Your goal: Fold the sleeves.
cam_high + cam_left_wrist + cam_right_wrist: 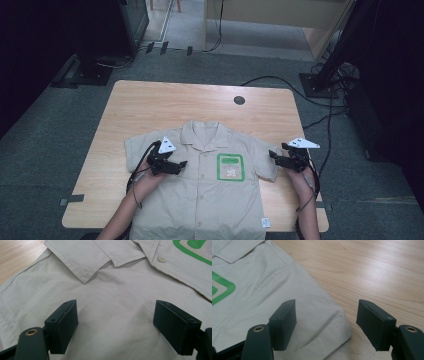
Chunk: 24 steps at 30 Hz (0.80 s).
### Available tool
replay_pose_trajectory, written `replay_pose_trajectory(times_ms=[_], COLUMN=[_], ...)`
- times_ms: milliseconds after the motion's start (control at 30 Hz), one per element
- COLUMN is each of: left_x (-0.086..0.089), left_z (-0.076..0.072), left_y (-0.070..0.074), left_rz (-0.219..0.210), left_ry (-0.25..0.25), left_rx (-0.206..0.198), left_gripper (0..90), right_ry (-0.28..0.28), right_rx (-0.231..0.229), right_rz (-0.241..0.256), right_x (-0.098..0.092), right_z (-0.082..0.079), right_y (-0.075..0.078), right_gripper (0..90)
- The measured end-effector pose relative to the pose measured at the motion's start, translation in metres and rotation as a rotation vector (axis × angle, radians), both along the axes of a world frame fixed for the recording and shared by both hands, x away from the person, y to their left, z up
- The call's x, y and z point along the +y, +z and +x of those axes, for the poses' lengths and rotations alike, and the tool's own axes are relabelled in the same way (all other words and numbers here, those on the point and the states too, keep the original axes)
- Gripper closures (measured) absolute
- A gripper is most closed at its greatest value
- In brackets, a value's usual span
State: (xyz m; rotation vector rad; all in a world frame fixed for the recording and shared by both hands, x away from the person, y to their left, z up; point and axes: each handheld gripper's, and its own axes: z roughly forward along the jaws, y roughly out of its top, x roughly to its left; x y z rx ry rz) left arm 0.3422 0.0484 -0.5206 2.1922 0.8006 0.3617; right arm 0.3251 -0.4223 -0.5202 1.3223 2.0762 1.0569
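Item: khaki short-sleeved shirt (200,190), flat on tabletop (150,100), front up for folding. My left tool (181,164) gapes over chest; right tool (274,155) gapes at 3 o'clock sleeve hem, ready to pinch.

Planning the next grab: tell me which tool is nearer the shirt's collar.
Left. The left tool hovers over the chest just below the collar; the right tool sits out at the sleeve's edge.

The high view is dim and slightly soft, its corners falling into near-black (especially left and right). Both gripper views are brighter and sharper; a pale sheen lies on the wooden surface (387,272), and the collar (85,260) casts a soft shadow on the shirt (112,315).
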Motion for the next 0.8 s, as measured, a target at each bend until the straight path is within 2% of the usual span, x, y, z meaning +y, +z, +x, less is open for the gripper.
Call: replay_pose_trajectory(times_ms=[267, 333, 433, 567, 700, 800], left_x=[0.0, 0.0, 0.0, -0.0002, -0.0002, -0.0002], left_z=[0.0, 0.0, 0.0, -0.0003, -0.0003, -0.0003], left_y=[0.0, 0.0, 0.0, 0.0, 0.0, 0.0], left_rz=[0.0, 0.0, 0.0, 0.0, 0.0, 0.0], left_ry=[0.0, 0.0, 0.0, 0.003, 0.003, 0.003], left_rx=[0.0, 0.0, 0.0, 0.0, 0.0, 0.0], left_gripper=[20.1, 20.1, 20.1, 20.0, 20.0, 20.0], right_ry=[-0.021, -0.035, -0.025, -0.02, -0.019, -0.021], right_rx=[0.024, 0.037, 0.042, 0.046, 0.053, 0.064], right_rz=[-0.022, -0.039, -0.035, -0.018, -0.008, 0.011], right_x=[-0.0017, -0.0017, -0.0003, -0.0001, 0.0007, 0.001], right_z=[0.0031, 0.0042, 0.0048, 0.0034, 0.0021, 0.0017], right_y=[-0.0028, -0.0034, -0.0035, -0.0034, -0.0023, -0.0021], right_gripper=[36.7, 39.5, 44.9, 55.0, 73.8, 82.7])
